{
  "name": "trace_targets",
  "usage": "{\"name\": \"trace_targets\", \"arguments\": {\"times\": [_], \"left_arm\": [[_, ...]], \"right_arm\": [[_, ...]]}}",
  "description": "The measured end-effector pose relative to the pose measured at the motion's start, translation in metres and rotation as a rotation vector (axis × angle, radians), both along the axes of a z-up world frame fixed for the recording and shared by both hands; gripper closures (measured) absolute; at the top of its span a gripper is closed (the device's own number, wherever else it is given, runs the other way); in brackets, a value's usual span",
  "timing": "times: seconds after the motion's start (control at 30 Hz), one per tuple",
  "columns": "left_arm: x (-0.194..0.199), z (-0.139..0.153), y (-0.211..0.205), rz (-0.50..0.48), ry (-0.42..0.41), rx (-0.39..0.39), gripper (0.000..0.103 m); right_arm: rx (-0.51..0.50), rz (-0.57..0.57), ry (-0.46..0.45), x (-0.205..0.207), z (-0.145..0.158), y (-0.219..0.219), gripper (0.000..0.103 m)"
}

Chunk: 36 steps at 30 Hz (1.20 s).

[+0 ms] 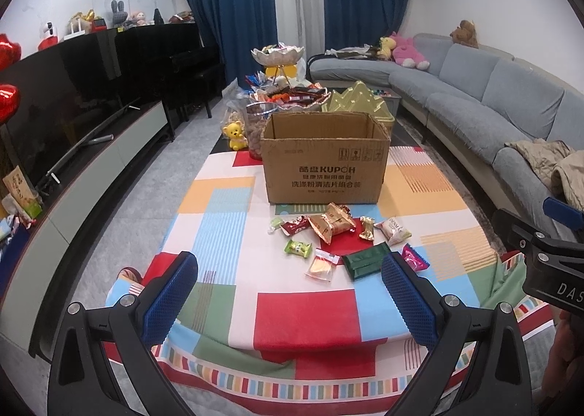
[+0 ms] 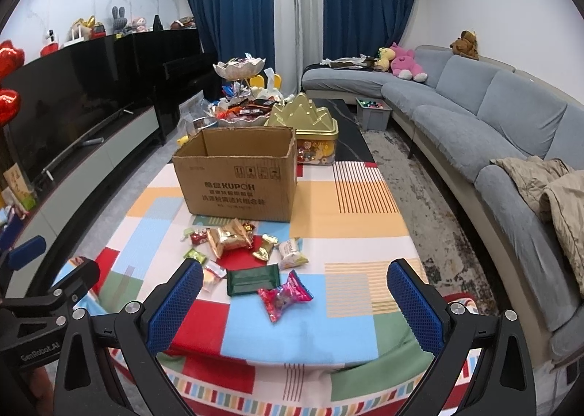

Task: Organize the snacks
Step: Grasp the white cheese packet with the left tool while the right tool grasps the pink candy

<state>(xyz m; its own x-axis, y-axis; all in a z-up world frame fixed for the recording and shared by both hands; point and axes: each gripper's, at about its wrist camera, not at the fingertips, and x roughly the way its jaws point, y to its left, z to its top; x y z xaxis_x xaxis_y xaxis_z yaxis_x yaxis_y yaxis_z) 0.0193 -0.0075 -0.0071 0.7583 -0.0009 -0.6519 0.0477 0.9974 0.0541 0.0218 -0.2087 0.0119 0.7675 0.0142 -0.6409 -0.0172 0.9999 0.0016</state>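
Left wrist view: right gripper (image 1: 562, 218) half cut off, its fingers unseen.

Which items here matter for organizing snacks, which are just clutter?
Job:
- cardboard box
- dark green packet
- pink candy wrapper
- gold snack packet
- left gripper, right gripper, both open

Clutter:
- gold tin
- sofa
- TV

Snack packets (image 1: 328, 237) lie scattered on the table (image 1: 226, 233) before the cardboard box (image 1: 325, 160) — sofa (image 1: 492, 102) right, television (image 1: 54, 105) left.
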Motion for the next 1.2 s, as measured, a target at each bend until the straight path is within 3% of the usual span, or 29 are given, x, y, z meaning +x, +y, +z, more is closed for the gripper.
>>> {"name": "trace_targets", "arguments": {"times": [1.0, 1.2], "left_arm": [[0.084, -0.081, -0.013, -0.112, 0.079, 0.072, 0.001], [0.101, -0.111, -0.017, -0.158, 0.146, 0.088, 0.008]], "right_arm": [[-0.079, 0.104, 0.161, 0.080, -0.095, 0.020, 0.001], [-0.116, 0.119, 0.213, 0.094, -0.121, 0.023, 0.001]]}}
